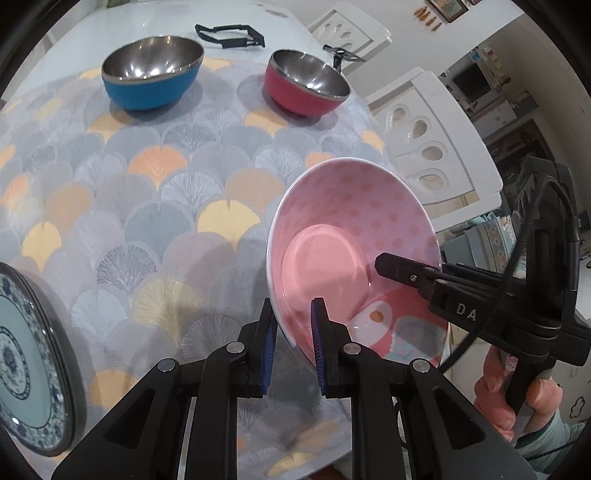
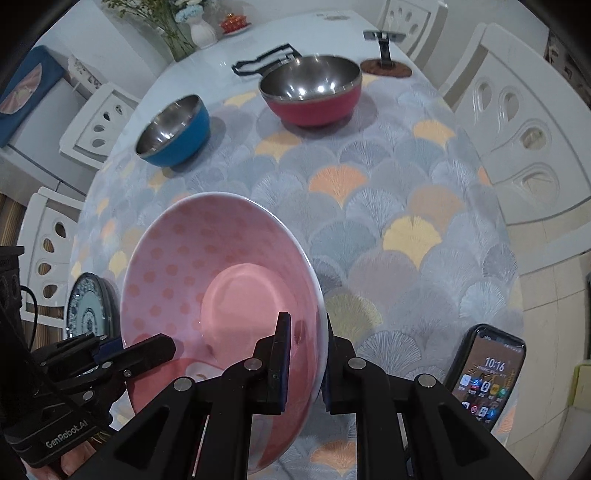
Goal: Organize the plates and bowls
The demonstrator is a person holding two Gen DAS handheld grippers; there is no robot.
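Note:
A pink polka-dot bowl (image 1: 347,236) is held tilted above the table by both grippers. My left gripper (image 1: 293,343) is shut on its near rim. My right gripper (image 2: 304,363) is shut on the opposite rim of the same bowl (image 2: 207,266); it also shows in the left wrist view (image 1: 384,264), one finger inside the bowl. A blue steel bowl (image 1: 153,72) and a red steel bowl (image 1: 306,83) stand upright at the far side of the table. A blue-patterned plate (image 1: 29,362) stands on edge at the left.
The table carries a fan-patterned cloth (image 1: 166,206). White chairs (image 1: 424,140) stand around it. A phone (image 2: 487,373) leans at the near right edge. A black folding stand (image 1: 229,35) and a small phone holder (image 2: 386,48) sit at the back.

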